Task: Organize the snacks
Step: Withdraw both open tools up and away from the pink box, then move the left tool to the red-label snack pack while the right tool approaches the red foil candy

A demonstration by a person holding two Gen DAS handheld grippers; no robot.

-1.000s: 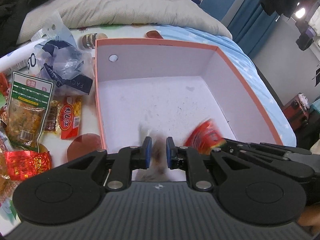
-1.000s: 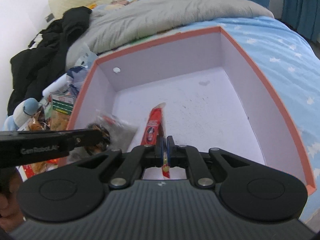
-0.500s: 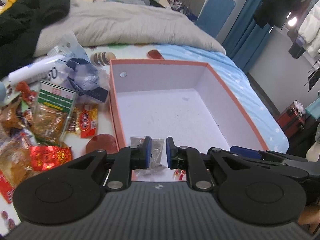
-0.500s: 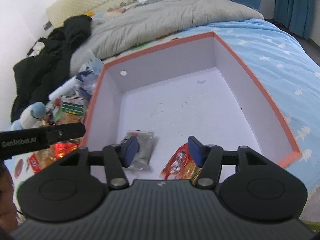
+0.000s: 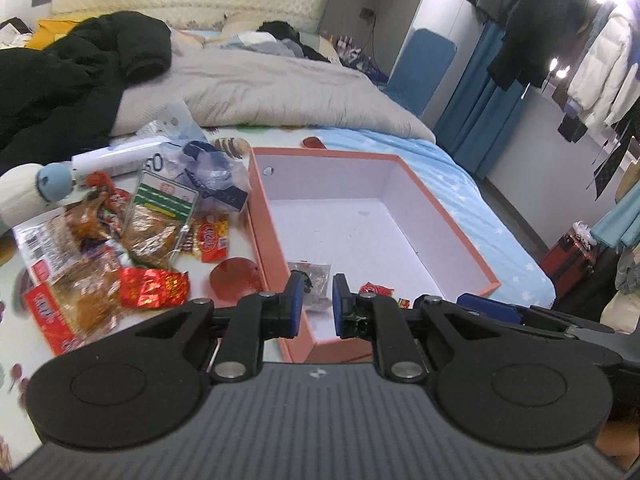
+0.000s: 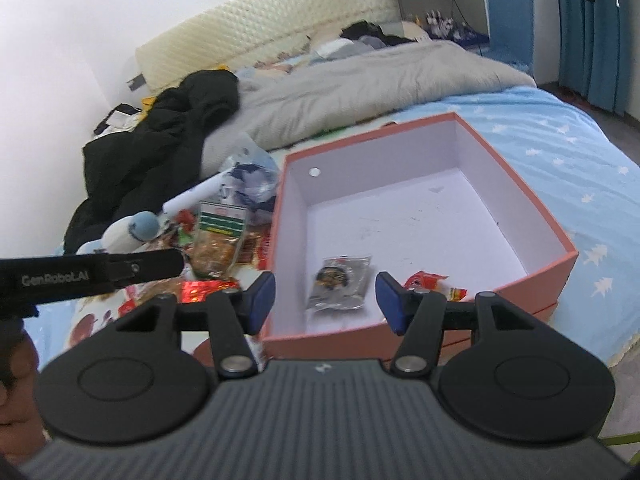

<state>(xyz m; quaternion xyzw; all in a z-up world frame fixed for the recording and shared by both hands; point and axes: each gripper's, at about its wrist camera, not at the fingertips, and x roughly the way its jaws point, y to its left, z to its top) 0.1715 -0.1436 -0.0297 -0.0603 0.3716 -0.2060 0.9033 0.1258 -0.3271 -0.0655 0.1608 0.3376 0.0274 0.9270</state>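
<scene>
A salmon-pink box (image 5: 452, 224) with a white inside lies on the bed; it also shows in the right wrist view (image 6: 560, 240). Inside near its front wall lie a clear dark snack packet (image 6: 340, 280) and a red snack packet (image 6: 426, 280); both show in the left wrist view, the dark one (image 5: 314, 274) and the red one (image 5: 376, 290). My left gripper (image 5: 314, 300) is open by a narrow gap and empty, above the box's front left corner. My right gripper (image 6: 326, 300) is wide open and empty, above the box's front wall.
A heap of snack packets (image 5: 132, 240) lies left of the box, with a green-topped bag (image 6: 218, 236) and a red foil packet (image 5: 154, 286). A white tube (image 5: 116, 158), a grey duvet (image 5: 280, 88) and black clothes (image 5: 60, 80) lie behind. The bed edge drops off right.
My right gripper opened and dropped the red packet into the box. Both grippers pulled back and up from the box. The dark packet now lies on the box floor.
</scene>
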